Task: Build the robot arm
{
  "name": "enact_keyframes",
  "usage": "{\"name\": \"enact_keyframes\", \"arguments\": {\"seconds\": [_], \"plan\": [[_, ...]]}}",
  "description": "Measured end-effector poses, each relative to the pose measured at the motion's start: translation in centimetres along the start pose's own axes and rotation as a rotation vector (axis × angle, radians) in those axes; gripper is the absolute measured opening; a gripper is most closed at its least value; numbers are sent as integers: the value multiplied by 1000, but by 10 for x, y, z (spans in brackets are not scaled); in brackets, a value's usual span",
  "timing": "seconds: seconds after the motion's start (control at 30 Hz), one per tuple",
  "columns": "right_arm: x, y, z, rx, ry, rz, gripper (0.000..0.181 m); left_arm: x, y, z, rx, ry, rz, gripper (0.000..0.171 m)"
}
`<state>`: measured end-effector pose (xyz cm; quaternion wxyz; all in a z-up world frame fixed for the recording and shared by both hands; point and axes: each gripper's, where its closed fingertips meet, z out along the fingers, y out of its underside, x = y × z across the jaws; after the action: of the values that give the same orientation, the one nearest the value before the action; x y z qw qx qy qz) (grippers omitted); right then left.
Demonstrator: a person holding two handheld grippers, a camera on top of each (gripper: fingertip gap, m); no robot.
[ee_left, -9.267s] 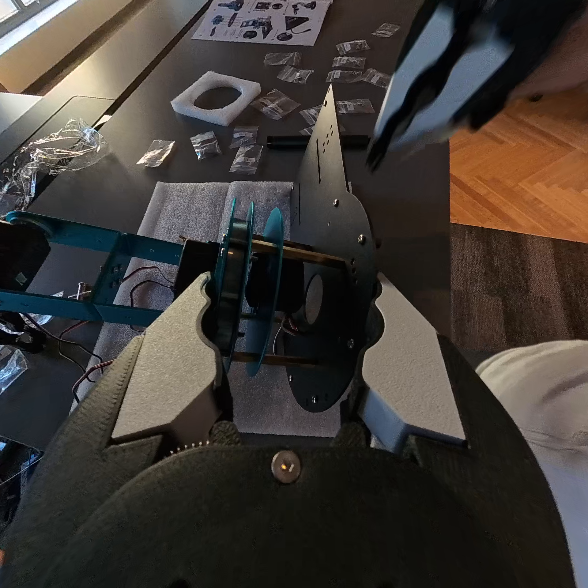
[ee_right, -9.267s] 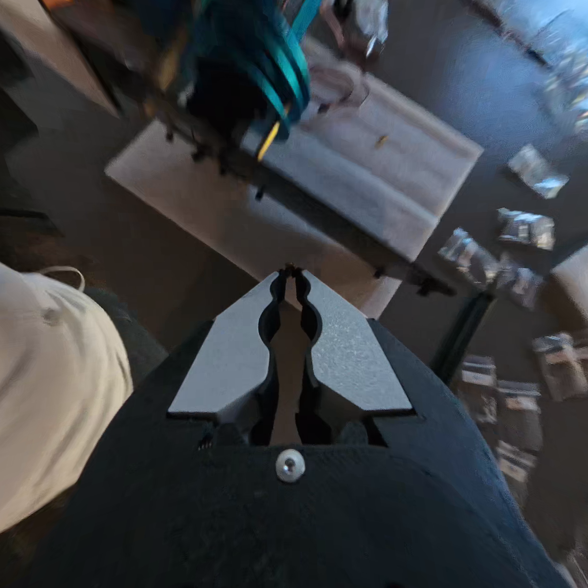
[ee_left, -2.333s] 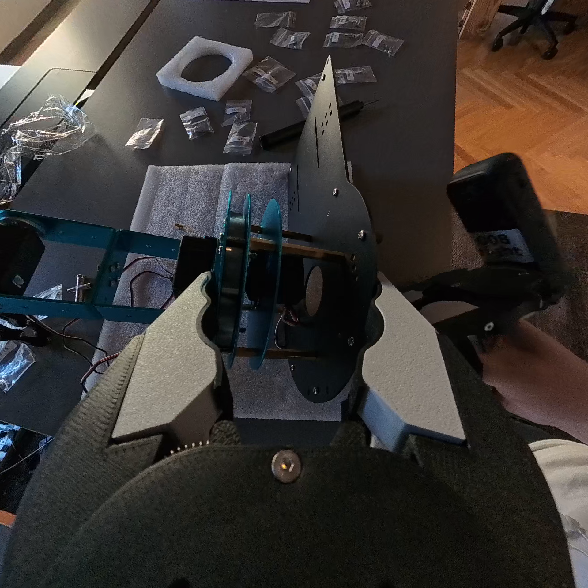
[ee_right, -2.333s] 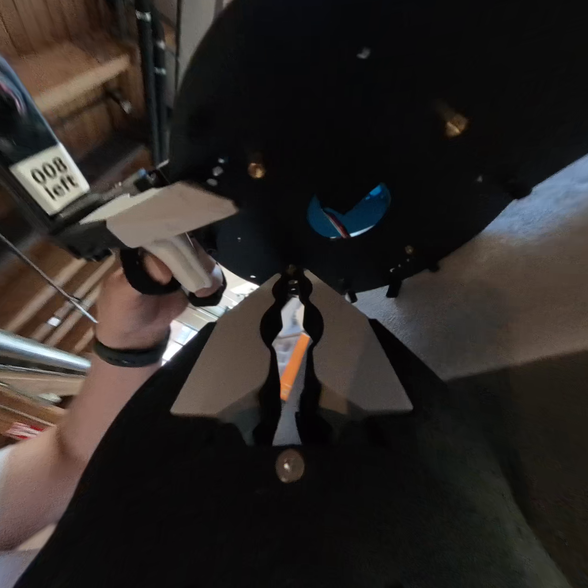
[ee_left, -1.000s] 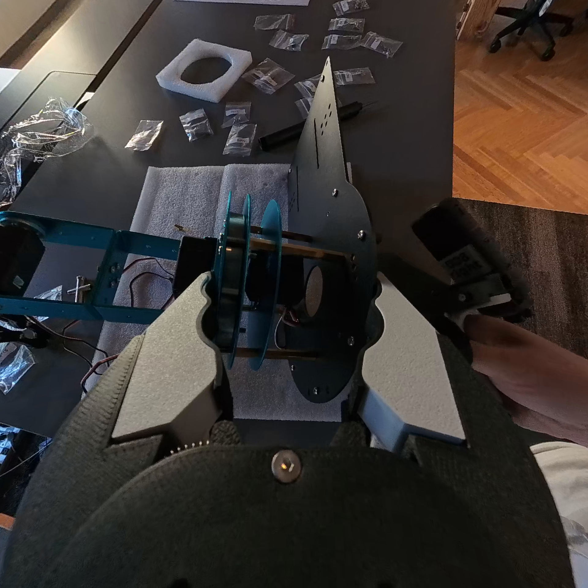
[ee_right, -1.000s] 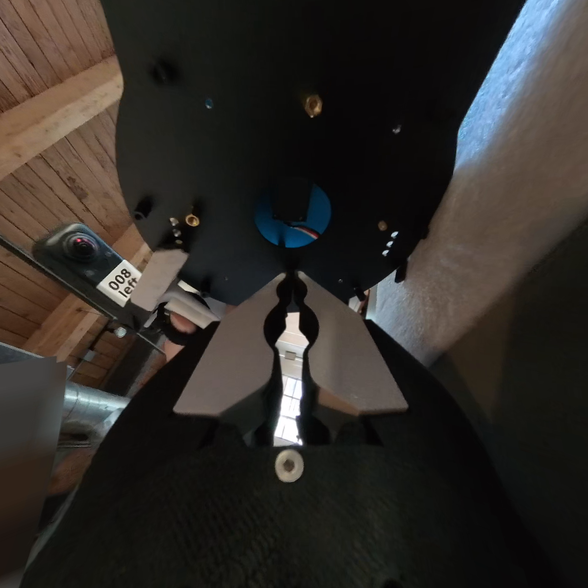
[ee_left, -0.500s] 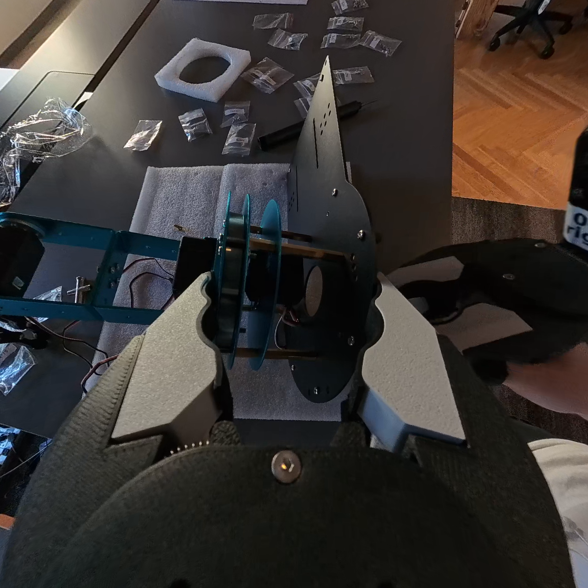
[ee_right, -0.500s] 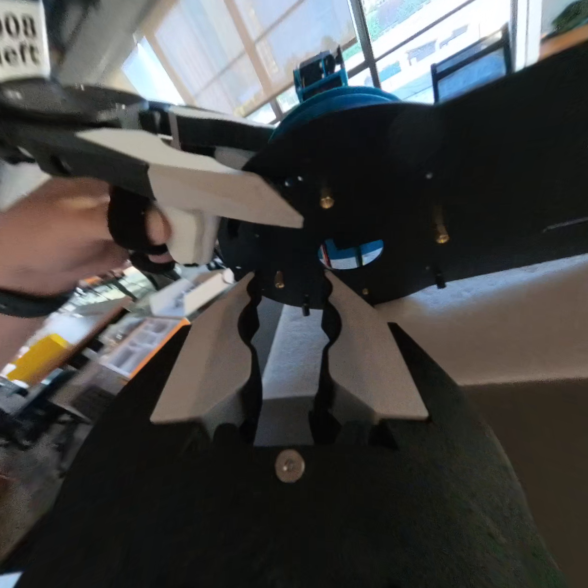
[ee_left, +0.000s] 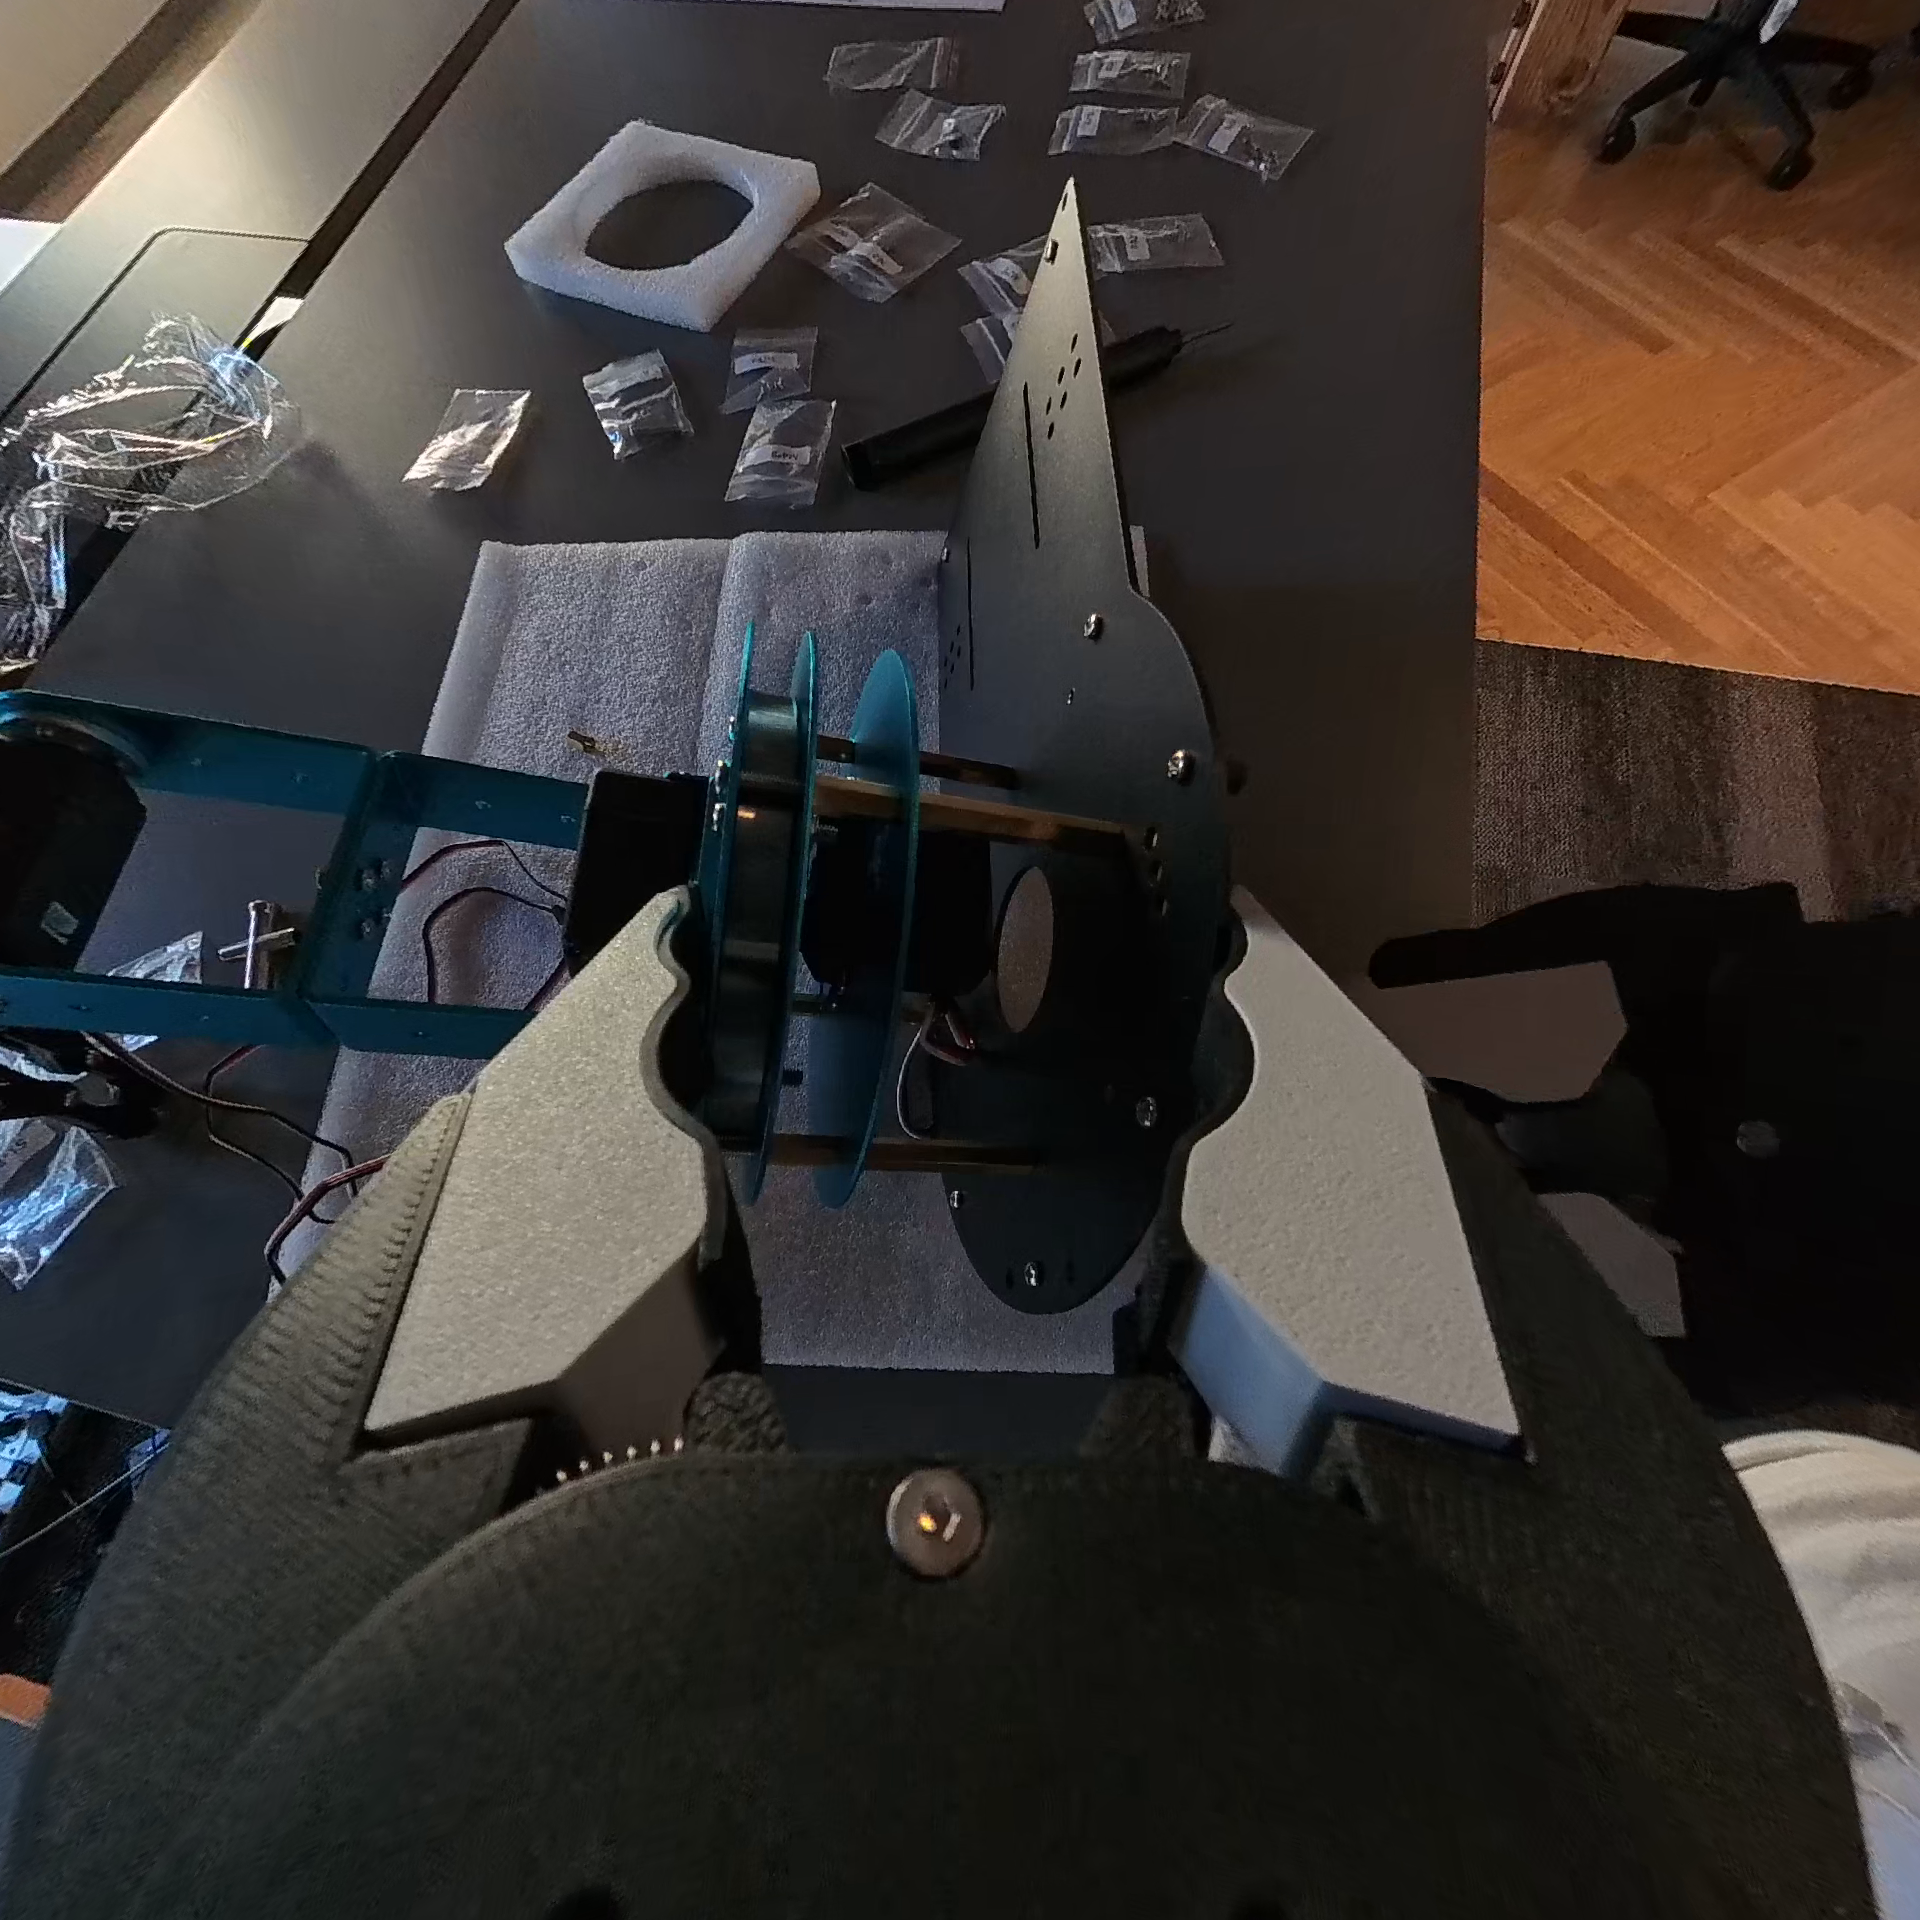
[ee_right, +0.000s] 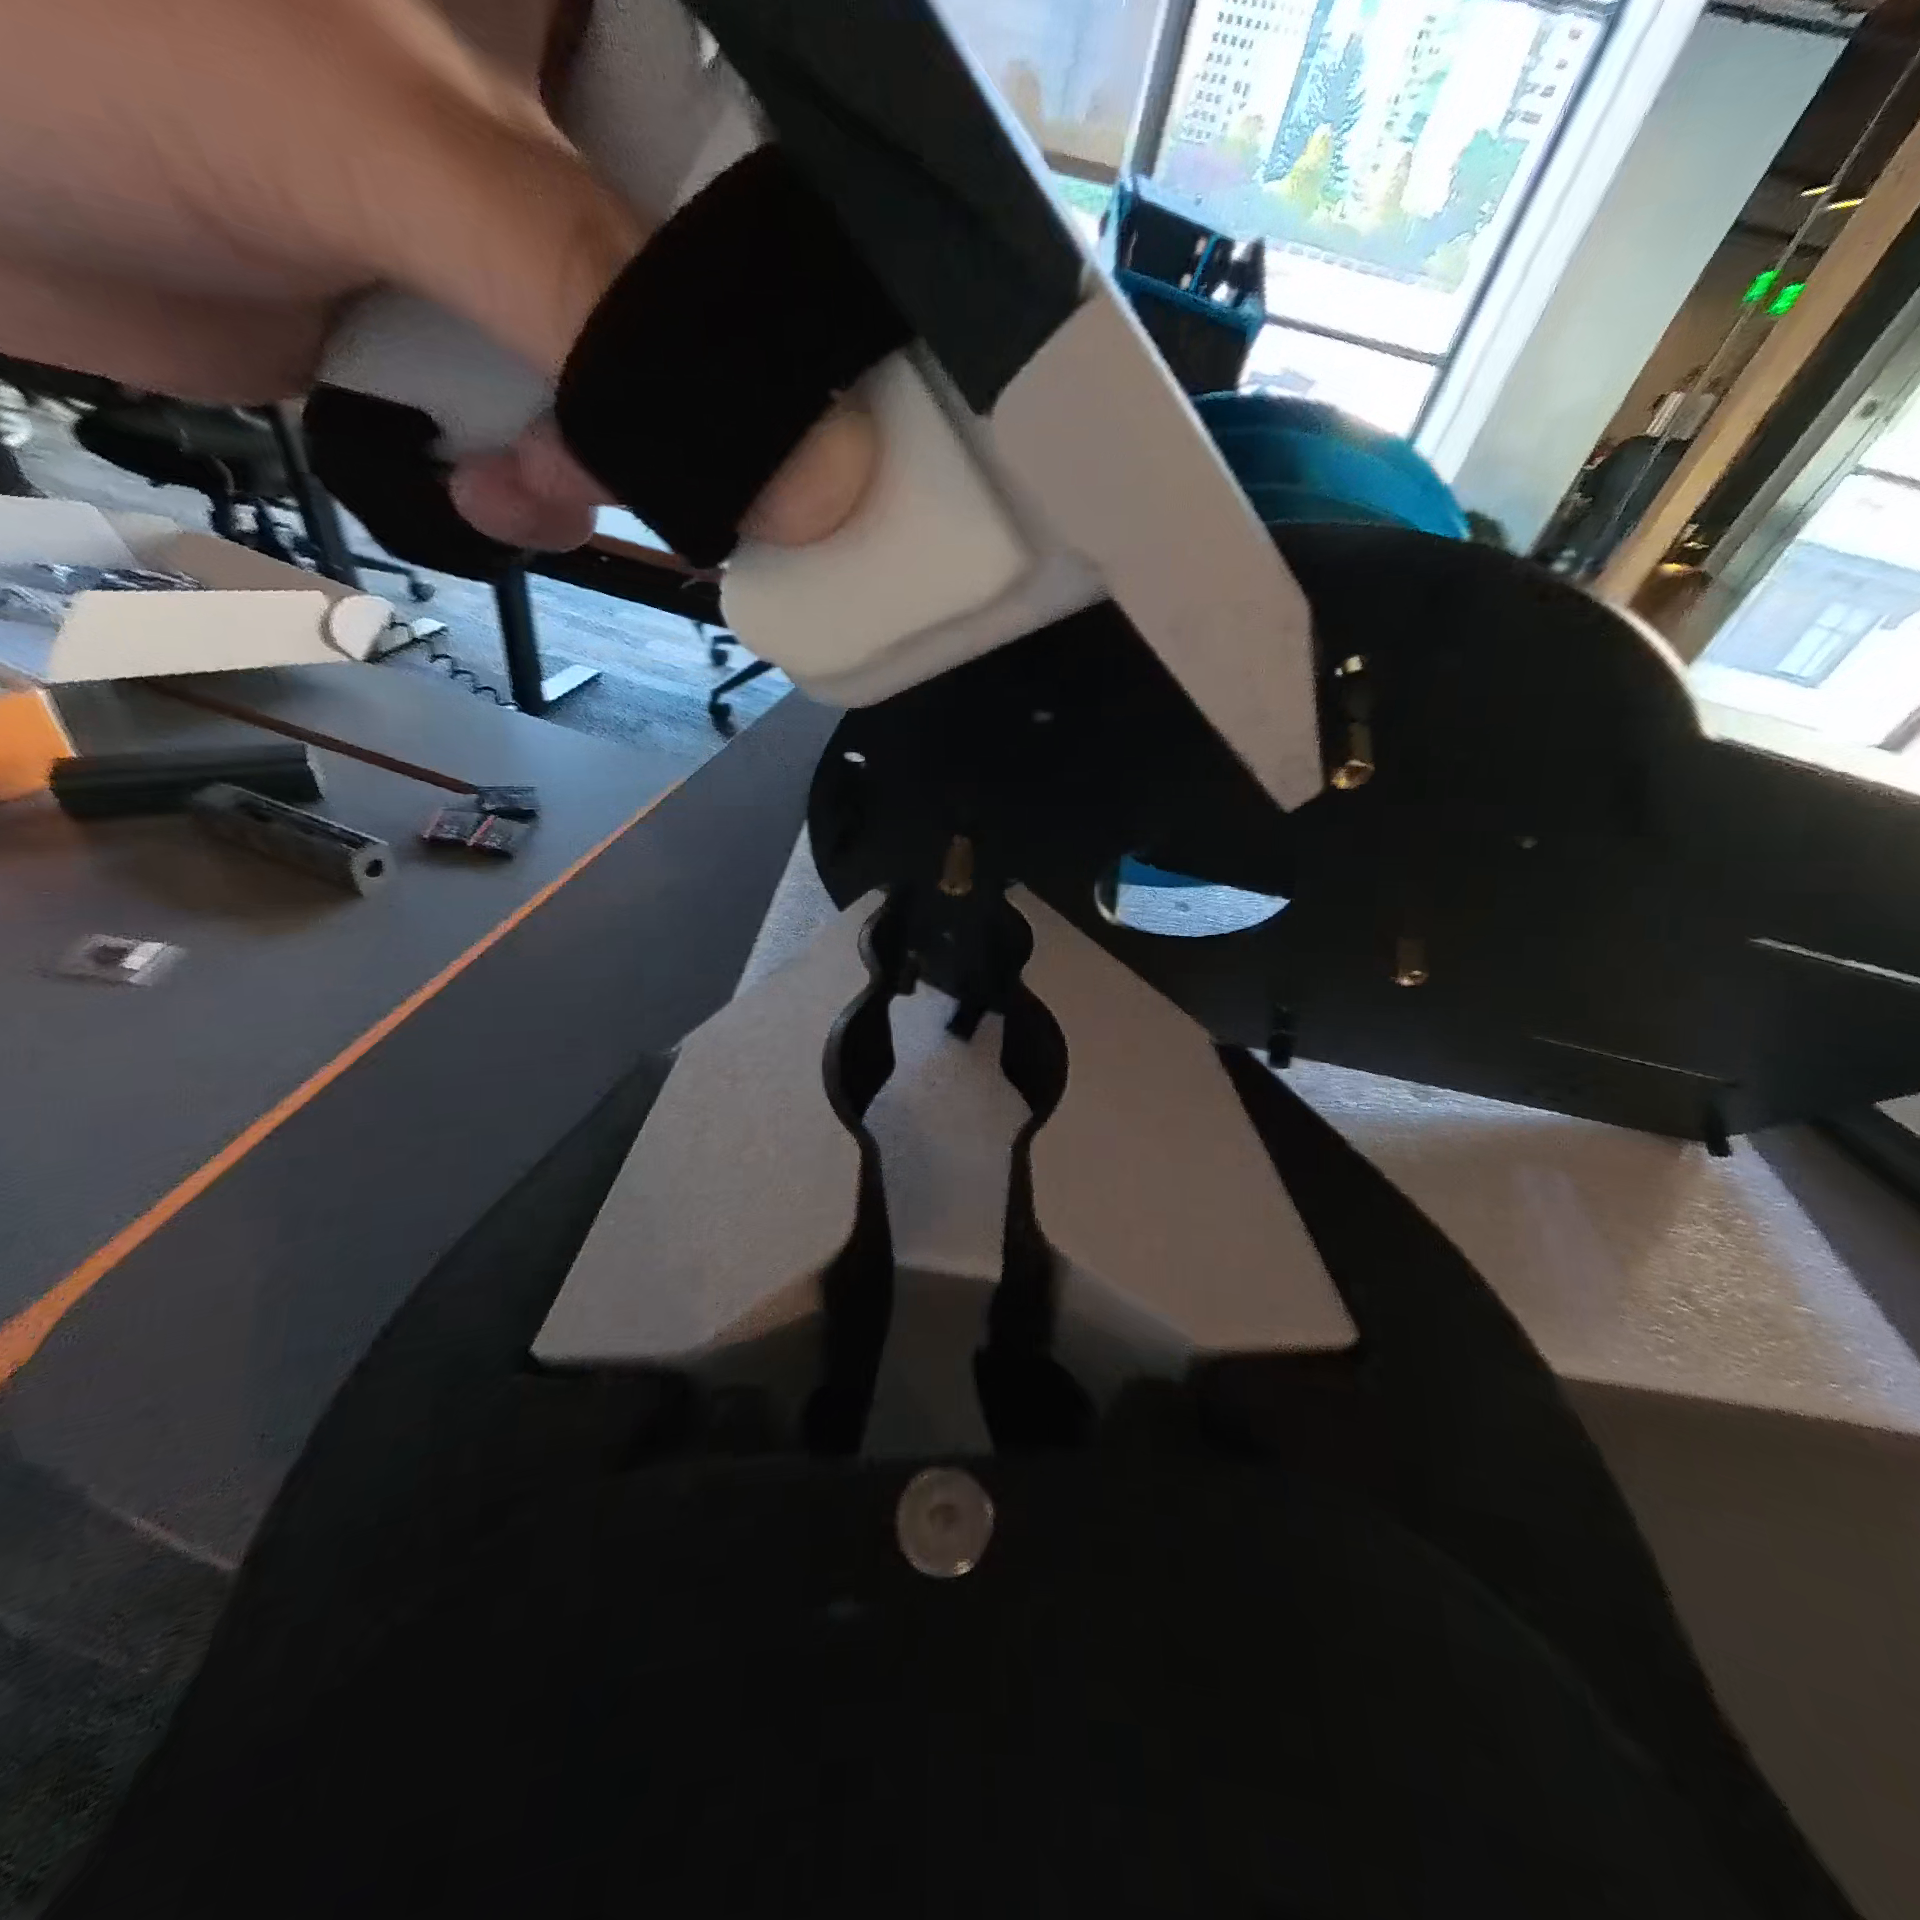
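My left claw (ee_left: 951,997) pinches the frame (ee_left: 1081,914) wide, my right claw (ee_right: 940,940), a little spread at 3 o'clock, may knock it over.

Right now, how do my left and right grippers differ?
The left gripper has its fingers spread wide, clamped across the assembly: one on a teal disc, the other on the black plate. The right gripper holds nothing; its fingers stand only narrowly apart, tips by a brass standoff on that plate's far face. Both have grey fingers on black bodies.
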<state>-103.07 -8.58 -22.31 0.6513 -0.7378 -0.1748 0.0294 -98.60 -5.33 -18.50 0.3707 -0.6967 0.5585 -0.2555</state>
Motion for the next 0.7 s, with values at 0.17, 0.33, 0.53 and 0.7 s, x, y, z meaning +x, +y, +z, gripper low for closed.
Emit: {"name": "enact_keyframes", "arguments": {"seconds": [0.17,0.33,0.53,0.7], "plan": [[2,0,3,-14,37,-30,9,0,0,0,1,0,-1,95],[2,-1,4,-10,32,-15,5,0,0,0,2,0,-2,95],[2,-1,4,-8,-11,112,4,0,0,0,1,0,-2,95],[2,-1,4,-12,-79,281,4,0,0,0,0,-1,-2,95]]}}
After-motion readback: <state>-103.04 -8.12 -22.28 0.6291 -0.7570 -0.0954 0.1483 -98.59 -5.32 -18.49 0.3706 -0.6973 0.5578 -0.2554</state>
